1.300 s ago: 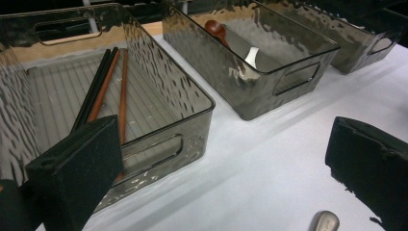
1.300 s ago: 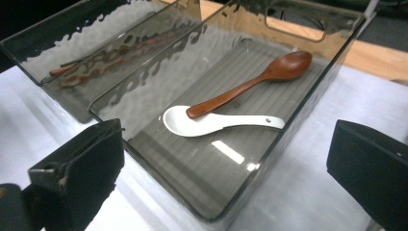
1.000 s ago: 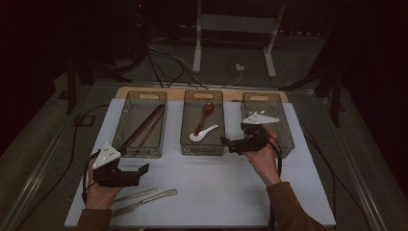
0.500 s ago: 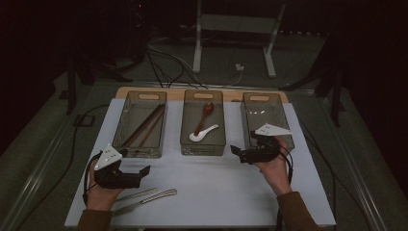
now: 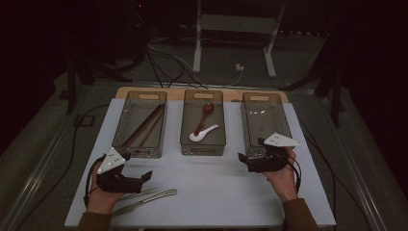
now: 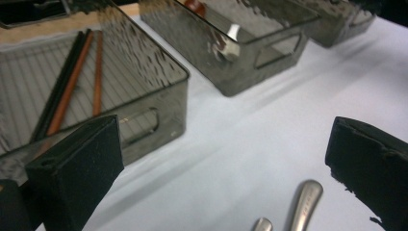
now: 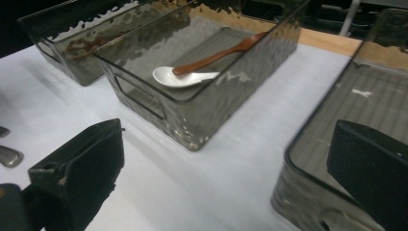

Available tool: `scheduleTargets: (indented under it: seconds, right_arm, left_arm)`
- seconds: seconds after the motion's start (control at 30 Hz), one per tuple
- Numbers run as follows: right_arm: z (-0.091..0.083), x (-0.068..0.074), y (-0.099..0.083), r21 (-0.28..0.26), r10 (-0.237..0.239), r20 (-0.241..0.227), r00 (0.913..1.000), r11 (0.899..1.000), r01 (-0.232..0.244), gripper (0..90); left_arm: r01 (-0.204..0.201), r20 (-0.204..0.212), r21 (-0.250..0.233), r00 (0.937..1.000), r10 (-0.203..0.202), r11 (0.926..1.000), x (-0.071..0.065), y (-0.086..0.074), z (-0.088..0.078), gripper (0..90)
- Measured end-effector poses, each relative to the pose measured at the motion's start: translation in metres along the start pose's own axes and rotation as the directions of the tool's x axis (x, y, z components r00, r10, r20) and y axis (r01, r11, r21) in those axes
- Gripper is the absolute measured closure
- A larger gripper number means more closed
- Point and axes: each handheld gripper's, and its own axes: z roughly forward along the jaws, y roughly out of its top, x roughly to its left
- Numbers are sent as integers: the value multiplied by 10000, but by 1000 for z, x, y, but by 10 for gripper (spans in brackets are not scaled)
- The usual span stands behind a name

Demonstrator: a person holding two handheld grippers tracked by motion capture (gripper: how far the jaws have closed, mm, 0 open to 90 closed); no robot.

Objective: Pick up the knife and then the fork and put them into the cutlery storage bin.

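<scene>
steel cutlery [image 6: 298, 207] handles, rest cut off

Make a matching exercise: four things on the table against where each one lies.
Things:
1. chopsticks
2. white spoon
3. metal cutlery
4. right hand-held gripper

Places:
A. middle bin
B. on the mat, near the left hand
C. left bin
D. at the near end of the right bin

Pairs: 1-C, 2-A, 3-B, 4-D

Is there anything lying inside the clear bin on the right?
No, in the high view the right bin shows just its bare ribbed floor, while the middle bin holds two spoons.
</scene>
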Motion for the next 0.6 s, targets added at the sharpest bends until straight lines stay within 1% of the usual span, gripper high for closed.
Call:
scheduleTargets:
  seconds: [0.1, 0.23, 0.33, 0.43, 0.53, 0.6]
  right_arm:
    - [-5, -2, -7, -97, 40, 11, 10000, 9999, -40, 0]
    - [-11, -5, -15, -113, 87, 103, 9999, 9999, -86, 0]
    - [-15, -5, -19, -199, 114, 154, 9998, 9997, -111, 0]
    - [-19, -5, -21, -265, 98, 210, 9997, 9996, -93, 0]
    - [-21, -6, -24, -306, 172, 233, 9996, 9994, -165, 0]
    - [-23, -7, -26, -336, 235, 242, 9994, 9992, -227, 0]
  left_arm:
    - [-137, 224, 215, 9997, 132, 9997, -3, -4, 2, 8]
    - [-416, 410, 477, 9984, 396, 9980, -6, -8, 4, 8]
    - [-632, 541, 800, 9968, 589, 9948, -9, -11, 6, 8]
    - [-824, 676, 1079, 9949, 754, 9907, -11, -13, 7, 8]
    - [-929, 882, 1362, 9928, 813, 9863, -12, -16, 8, 8]
    - [-1104, 1060, 1656, 9899, 936, 9800, -14, -19, 9, 9]
